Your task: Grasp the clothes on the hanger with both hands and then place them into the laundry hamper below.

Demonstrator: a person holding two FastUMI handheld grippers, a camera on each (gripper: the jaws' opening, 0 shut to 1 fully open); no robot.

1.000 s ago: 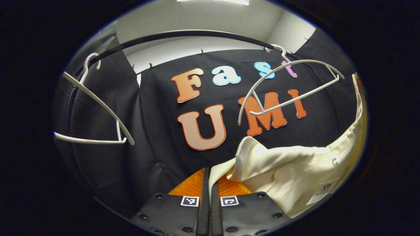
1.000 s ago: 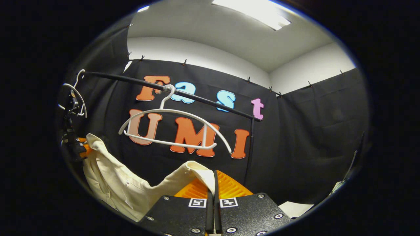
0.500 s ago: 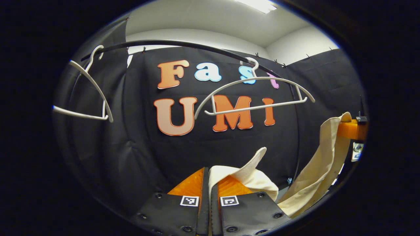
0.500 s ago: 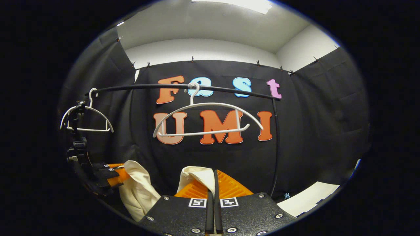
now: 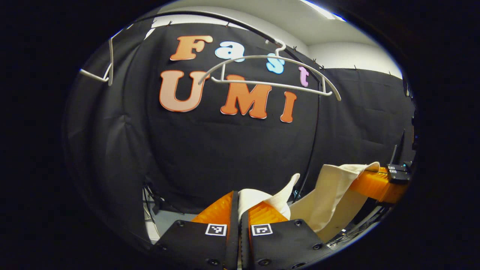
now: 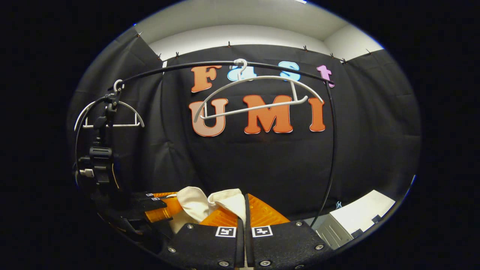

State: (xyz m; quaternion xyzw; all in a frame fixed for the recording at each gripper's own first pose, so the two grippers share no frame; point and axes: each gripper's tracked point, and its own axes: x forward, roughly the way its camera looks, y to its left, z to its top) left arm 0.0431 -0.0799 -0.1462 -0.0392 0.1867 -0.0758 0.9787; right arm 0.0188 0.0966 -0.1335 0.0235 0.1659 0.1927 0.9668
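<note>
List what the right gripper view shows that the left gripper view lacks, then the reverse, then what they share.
Right gripper view: the left tongs seen from the side, and a white ribbed box at lower right.
Left gripper view: the right tongs seen from the side, and a strip of grey floor at lower left.
Both: the cream cloth garment pinched by both tongs and slung between them, the bare white hanger on the black curved rail, and a second white hanger farther left.

black rail [image 6: 225, 64] | white box [image 6: 356, 219], lower right | white ceiling [image 6: 240, 18]
</note>
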